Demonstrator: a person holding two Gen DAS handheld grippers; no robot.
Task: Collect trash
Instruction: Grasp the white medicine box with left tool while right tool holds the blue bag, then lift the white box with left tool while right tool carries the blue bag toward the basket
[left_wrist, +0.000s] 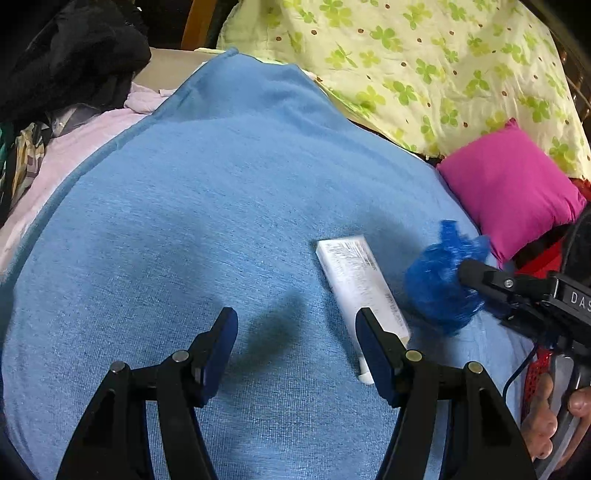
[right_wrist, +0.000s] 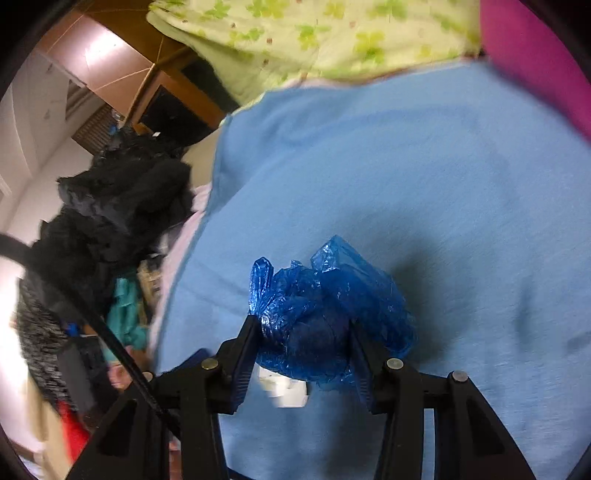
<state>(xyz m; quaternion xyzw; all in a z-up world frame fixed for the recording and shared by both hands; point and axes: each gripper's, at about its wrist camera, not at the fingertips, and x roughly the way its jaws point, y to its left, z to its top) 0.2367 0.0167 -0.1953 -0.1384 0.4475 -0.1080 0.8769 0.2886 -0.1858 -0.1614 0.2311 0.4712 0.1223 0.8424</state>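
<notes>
— Blue plastic, crumpled into a wad: is that what the right gripper (right_wrist: 301, 341) has?

— Yes. Its two fingers are closed in on the blue plastic bag (right_wrist: 325, 314), one on each side, and the wad bulges out above and to the right of them. From the left wrist view the same bag (left_wrist: 441, 280) sits at the tip of that gripper (left_wrist: 476, 277), just above the blanket.

— And the left gripper (left_wrist: 297, 338)?

— Spread wide, holding nothing. Its right finger (left_wrist: 375, 343) overlaps the near end of a white box (left_wrist: 358, 280) lying on the blanket; whether it touches the box, I cannot tell.

— How close are the box and the bag?

— Just beside each other, the bag to the right.

— What is underneath?

— A light blue blanket (left_wrist: 207, 206) spread over a bed. Beyond it lie a pale quilt with green clovers (left_wrist: 424, 62) and a pink pillow (left_wrist: 509, 184); a heap of dark clothes (left_wrist: 70, 55) sits to the left
</notes>
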